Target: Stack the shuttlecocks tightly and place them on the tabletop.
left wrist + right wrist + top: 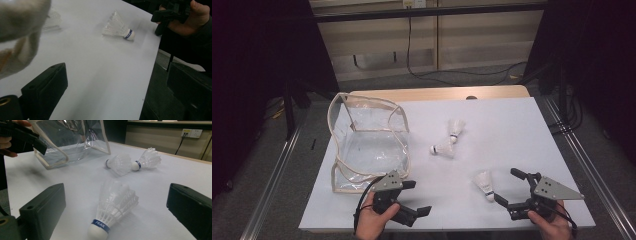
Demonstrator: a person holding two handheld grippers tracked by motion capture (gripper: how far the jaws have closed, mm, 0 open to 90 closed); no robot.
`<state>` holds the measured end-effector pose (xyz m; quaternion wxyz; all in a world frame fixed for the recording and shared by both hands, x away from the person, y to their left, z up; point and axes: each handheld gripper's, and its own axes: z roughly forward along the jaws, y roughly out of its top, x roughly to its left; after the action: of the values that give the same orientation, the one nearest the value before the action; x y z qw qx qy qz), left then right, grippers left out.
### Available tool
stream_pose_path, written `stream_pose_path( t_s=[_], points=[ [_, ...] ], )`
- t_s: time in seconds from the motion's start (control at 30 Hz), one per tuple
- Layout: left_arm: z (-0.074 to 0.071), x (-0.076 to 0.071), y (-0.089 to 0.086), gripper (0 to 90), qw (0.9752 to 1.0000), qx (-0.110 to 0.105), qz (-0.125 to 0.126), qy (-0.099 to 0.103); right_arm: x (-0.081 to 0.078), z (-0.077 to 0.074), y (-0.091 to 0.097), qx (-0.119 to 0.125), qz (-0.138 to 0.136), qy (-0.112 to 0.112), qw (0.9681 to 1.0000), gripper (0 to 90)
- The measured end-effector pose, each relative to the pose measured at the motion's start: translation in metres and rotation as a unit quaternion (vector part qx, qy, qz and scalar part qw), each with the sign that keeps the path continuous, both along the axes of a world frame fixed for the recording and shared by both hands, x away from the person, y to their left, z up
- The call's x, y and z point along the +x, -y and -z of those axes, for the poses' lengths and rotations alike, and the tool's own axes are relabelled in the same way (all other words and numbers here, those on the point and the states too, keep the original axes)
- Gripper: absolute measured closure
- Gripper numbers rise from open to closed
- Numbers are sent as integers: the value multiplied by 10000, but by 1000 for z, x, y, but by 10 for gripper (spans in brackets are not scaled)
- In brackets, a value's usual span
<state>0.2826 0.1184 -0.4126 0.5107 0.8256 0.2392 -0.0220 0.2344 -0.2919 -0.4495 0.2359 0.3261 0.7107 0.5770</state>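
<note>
A: Table [512, 125], white-topped, fills the high view. At its nine o'clock stands a clear bag [367, 145] with cream trim.

B: And the tongs?

A: Left gripper [412, 197] at seven o'clock, jaws spread on nothing. Right gripper [511, 186] at five o'clock, jaws spread, with the nearest shuttlecock [485, 184] just beside its tips.

B: How does it lie?

A: On its side, long axis running eleven to five, cork toward five o'clock. The right gripper view shows it between the jaws [113, 210], untouched, with "PEAK" on its blue band, unreadable from above. Two more shuttlecocks [449, 139] lie near the centre.
</note>
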Motion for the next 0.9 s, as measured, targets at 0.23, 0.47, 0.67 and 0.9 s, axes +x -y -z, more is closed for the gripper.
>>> stream_pose_path(
  t_s=[0.23, 0.47, 0.67, 0.9],
  points=[
    [-1, 2, -8, 37, 9999, -28, -92, 35, 0, 0, 0, -10, 5, 8, 10000, 15],
    [-3, 3, -17, 40, 9997, -79, -201, 70, 1, 0, 0, -24, 2, 7, 10000, 15],
    [-3, 4, -20, 45, 9997, -78, -226, 81, 1, 0, 0, -35, 10, 14, 10000, 15],
    [-3, 4, -22, 48, 9997, -42, -216, 117, 0, 0, 0, -43, 6, 2, 10000, 15]
  ],
)
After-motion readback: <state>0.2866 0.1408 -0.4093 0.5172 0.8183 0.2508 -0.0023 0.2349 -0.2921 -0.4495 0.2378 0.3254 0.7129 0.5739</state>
